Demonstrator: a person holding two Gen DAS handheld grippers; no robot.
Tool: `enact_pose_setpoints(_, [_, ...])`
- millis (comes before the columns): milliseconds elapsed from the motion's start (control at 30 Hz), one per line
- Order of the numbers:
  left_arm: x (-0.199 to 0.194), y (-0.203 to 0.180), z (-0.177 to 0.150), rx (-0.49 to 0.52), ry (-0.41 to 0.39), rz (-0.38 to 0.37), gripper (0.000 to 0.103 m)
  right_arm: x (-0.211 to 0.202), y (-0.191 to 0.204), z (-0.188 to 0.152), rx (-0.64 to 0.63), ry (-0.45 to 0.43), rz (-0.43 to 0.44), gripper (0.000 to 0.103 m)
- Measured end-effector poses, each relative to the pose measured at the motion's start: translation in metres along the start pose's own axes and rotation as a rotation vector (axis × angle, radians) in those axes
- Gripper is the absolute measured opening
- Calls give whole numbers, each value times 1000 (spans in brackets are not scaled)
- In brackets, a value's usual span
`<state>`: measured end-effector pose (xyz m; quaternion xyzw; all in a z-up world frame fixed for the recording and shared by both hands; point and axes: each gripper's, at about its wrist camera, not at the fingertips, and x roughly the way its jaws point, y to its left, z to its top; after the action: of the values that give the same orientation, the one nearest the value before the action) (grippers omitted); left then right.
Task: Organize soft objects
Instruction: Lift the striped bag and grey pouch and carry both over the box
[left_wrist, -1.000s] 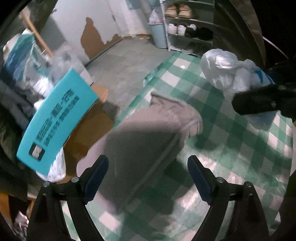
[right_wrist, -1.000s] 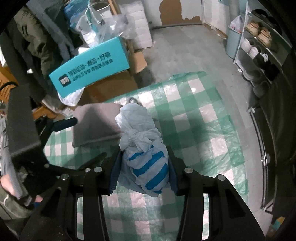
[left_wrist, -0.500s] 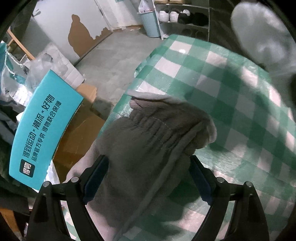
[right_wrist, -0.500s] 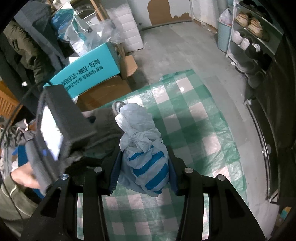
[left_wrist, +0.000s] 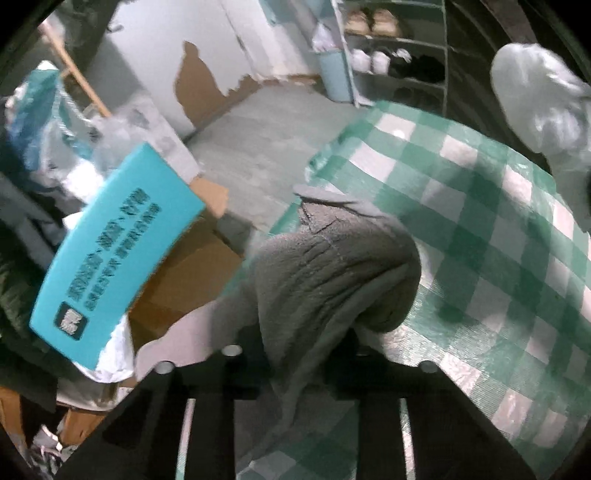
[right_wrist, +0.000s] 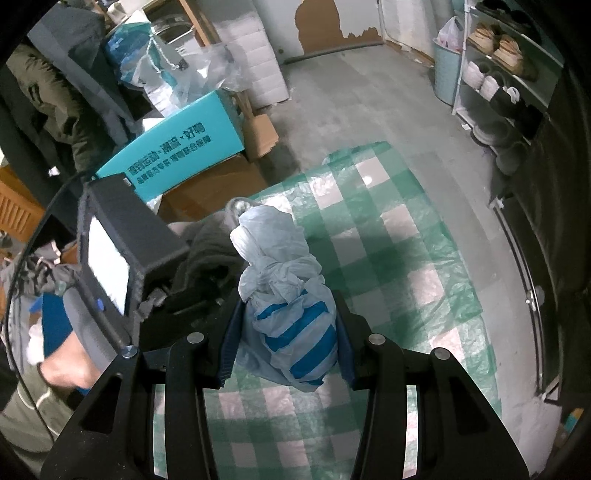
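Note:
A grey fleece cloth (left_wrist: 332, 273) lies bunched at the left edge of the green checked table (left_wrist: 480, 229). My left gripper (left_wrist: 295, 354) is shut on the grey fleece cloth, which bulges up between its jaws. The cloth also shows in the right wrist view (right_wrist: 210, 240). My right gripper (right_wrist: 288, 332) is shut on a knotted white and blue striped bag (right_wrist: 291, 302) and holds it above the table (right_wrist: 388, 236). That bag shows at the upper right of the left wrist view (left_wrist: 543, 96).
A teal box (left_wrist: 114, 258) and cardboard boxes (left_wrist: 192, 273) stand off the table's left edge. Plastic bags (right_wrist: 177, 74) and dark jackets (right_wrist: 55, 99) crowd the left. A shoe rack (right_wrist: 495, 74) and pale bin (right_wrist: 447, 70) stand at the far right.
My left gripper has closed on the grey fleece cloth and bunched it up. My right gripper still holds the striped bag, now slightly higher over the table.

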<state>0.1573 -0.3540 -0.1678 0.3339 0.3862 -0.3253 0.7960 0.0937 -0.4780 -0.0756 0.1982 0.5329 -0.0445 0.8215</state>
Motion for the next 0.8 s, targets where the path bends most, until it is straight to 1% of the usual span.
enact_pose_setpoints(33, [-6,-1,-3,-6,-20,19,18,0,0,0,1,-1,3,44])
enact_pose_setpoints(100, [-16,-1,-5,-26,-45,33,16,-1,3,-1,-4,-2,9,44])
enact_pose_setpoints(300, [-50,8,-12,-103,-103,17,16,-5,12,-3,-27,-10,22,44])
enact_pose_setpoints(567, [-95,26,-23,-202,-145,2,16,-24,32,-8,-75,-51,40,44])
enact_pose_setpoints(800, [-134,39,-40,-243,-165,27,16,-39,53,-19,-133,-77,58,44])
